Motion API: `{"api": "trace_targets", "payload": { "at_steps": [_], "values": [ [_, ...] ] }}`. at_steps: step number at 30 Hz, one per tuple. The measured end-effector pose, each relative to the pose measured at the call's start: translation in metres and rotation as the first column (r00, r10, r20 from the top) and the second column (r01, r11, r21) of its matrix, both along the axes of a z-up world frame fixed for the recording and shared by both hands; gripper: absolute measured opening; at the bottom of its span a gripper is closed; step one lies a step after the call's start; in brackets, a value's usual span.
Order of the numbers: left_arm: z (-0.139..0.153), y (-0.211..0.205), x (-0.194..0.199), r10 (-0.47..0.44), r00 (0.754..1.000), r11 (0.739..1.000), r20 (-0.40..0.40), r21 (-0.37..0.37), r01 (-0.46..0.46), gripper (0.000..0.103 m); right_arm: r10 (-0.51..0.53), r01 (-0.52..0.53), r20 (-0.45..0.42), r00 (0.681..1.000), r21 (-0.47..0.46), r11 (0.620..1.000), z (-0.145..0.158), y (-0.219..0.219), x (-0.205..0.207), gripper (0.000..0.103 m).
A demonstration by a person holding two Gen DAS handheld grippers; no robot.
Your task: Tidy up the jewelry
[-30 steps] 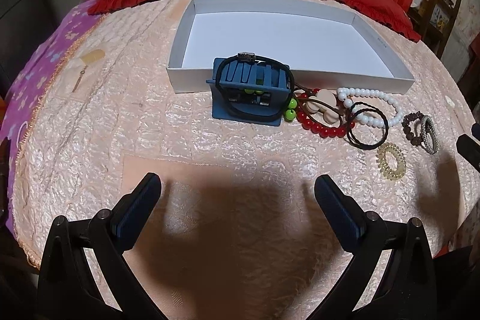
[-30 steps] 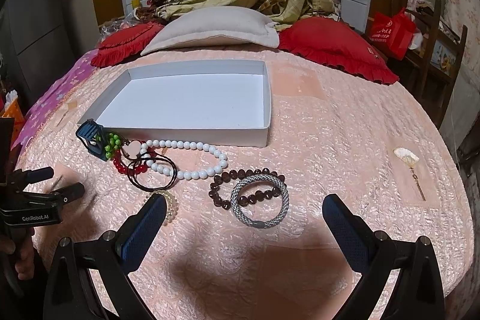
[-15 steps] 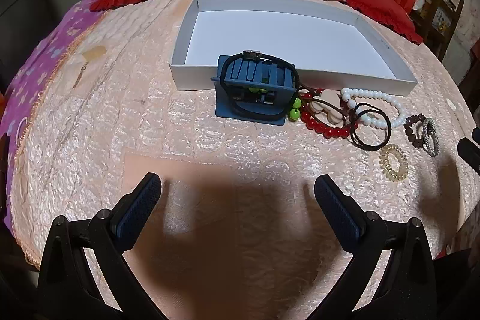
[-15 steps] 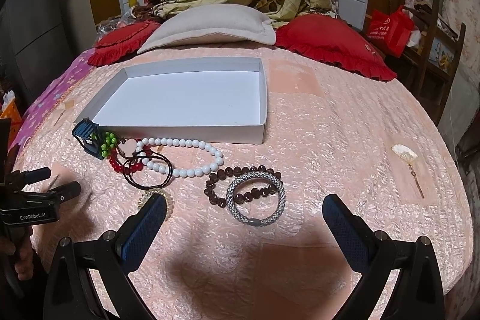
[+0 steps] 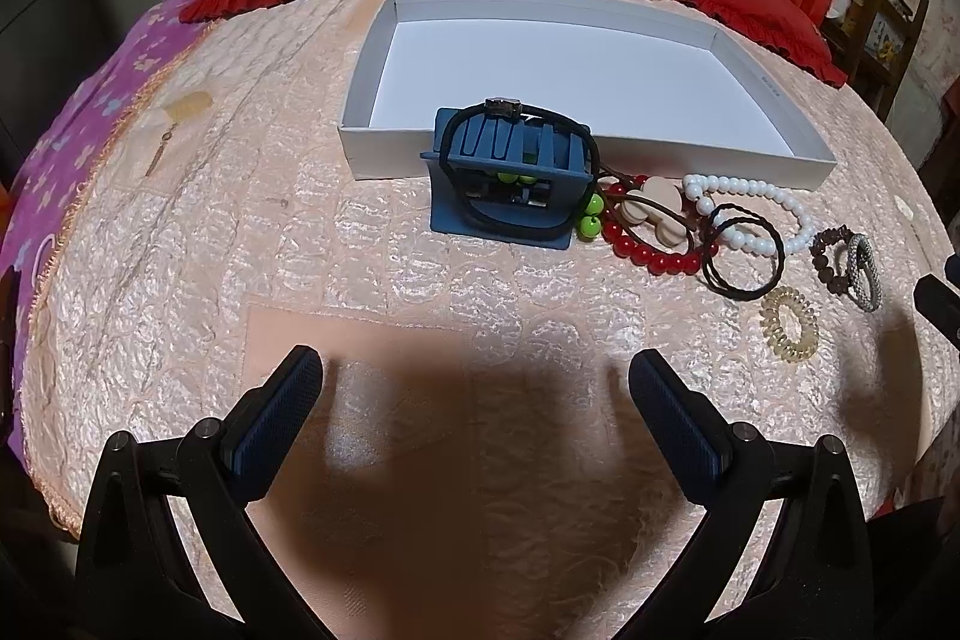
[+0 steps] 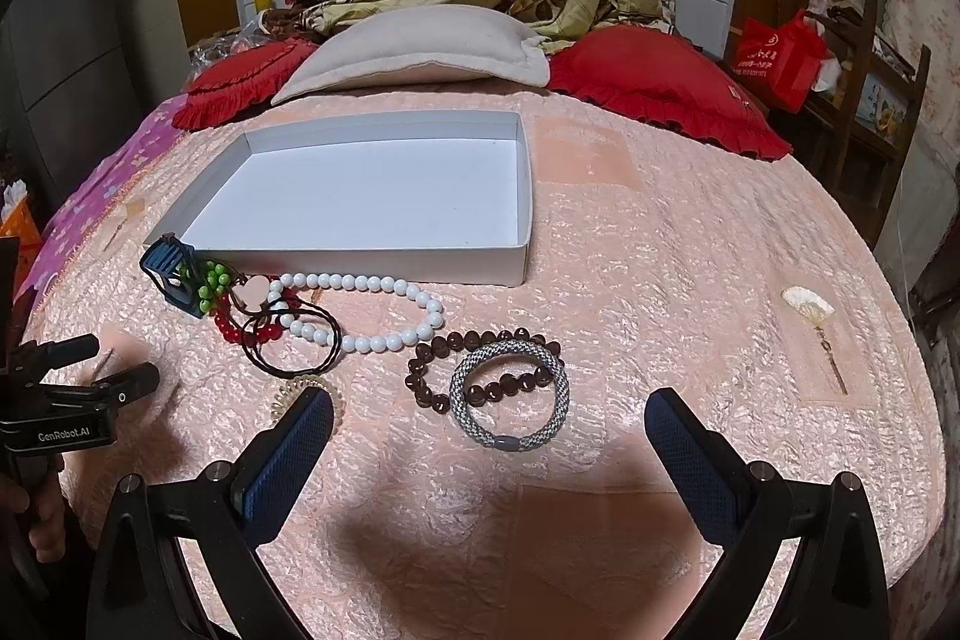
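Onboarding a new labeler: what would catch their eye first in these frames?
Probably the empty white box mid-bed, with a string of jewelry along its near wall: white bead bracelet, red bead bracelet, and a grey braided band overlapping dark brown beads. At the box's left corner, a blue rack wrapped by a black band. Both grippers, left and right, hang open and empty.

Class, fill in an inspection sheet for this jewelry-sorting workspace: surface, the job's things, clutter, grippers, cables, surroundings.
Surface: pink quilted bedspread, wrinkled.
Job's things: shallow white cardboard tray, nothing in it; beside its near wall a small blue slatted rack looped by a black band, white bead bracelet, dark brown bead bracelet, grey woven bangle, clear coil hair tie.
Clutter: shell hairpin.
Grippers: left gripper and right gripper open, holding nothing.
Cables: nothing seen.
Surroundings: red frilled cushions, beige pillow.
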State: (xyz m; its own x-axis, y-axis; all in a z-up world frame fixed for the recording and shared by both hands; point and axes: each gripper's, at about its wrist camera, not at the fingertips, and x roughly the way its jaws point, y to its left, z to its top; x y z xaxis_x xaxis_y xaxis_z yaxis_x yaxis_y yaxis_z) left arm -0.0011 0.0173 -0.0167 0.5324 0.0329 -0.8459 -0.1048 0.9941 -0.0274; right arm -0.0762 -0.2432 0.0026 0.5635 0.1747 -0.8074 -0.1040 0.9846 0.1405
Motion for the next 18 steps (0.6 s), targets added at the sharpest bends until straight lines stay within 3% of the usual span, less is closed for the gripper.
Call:
{"api": "trace_targets", "payload": {
  "at_steps": [18],
  "values": [
    [0.000, -0.001, -0.001, 0.000, 1.000, 1.000, -0.001, 0.000, 0.000, 0.102, -0.010, 0.010, -0.003, 1.000, -0.002, 1.000, -0.005, 0.017, 0.001, 0.103]
  ]
}}
